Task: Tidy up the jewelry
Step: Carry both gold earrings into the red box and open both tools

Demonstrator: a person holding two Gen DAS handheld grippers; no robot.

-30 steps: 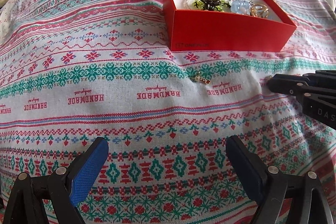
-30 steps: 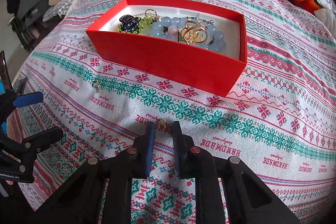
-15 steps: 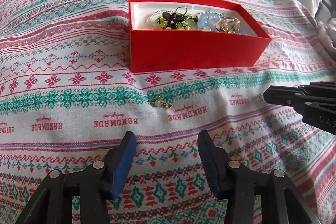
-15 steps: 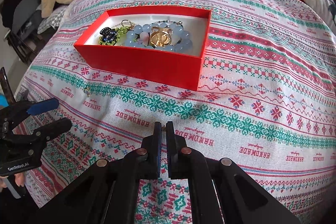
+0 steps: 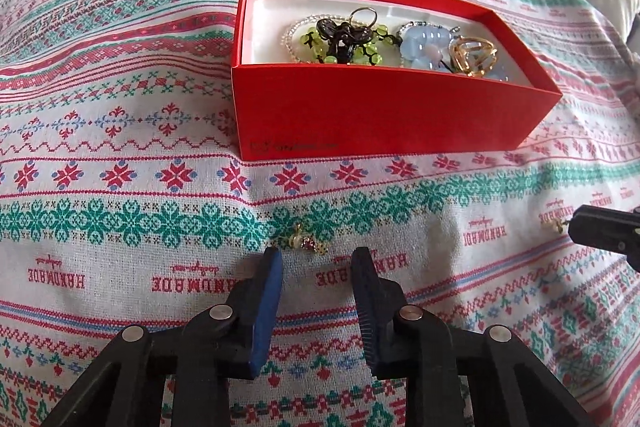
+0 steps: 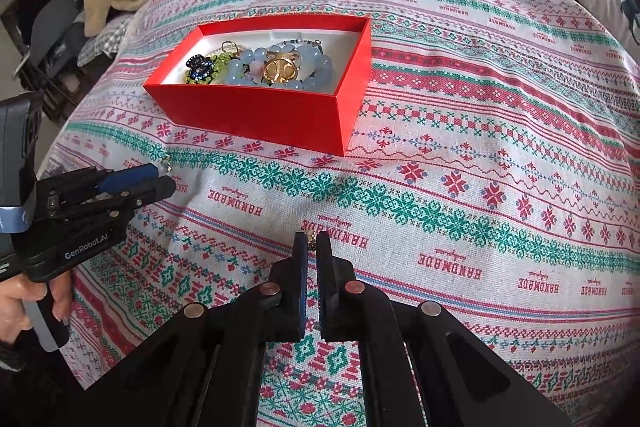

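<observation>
The patterned bedspread (image 6: 500, 131) carries the red box (image 5: 384, 123), long axis running left to right in the left wrist view, open top up. It already holds most of the jewelry: a blue bead bracelet (image 6: 316, 67), a green bead piece (image 5: 320, 45), and a gold ring (image 6: 282, 69) among them. By my reading 2 small pieces are still outside it, so the job looks well along but unfinished.

The left claw (image 5: 316, 263) has just been closing; its pads stand apart, clear of the small gold earring (image 5: 306, 243) that lies just ahead of the tips, on the bedspread near the box front, its long axis roughly left to right.

The right claw (image 6: 312, 247) is clamped nearly together on a tiny gold earring (image 6: 311, 241) at its tips; which way it points is too small to tell.
</observation>
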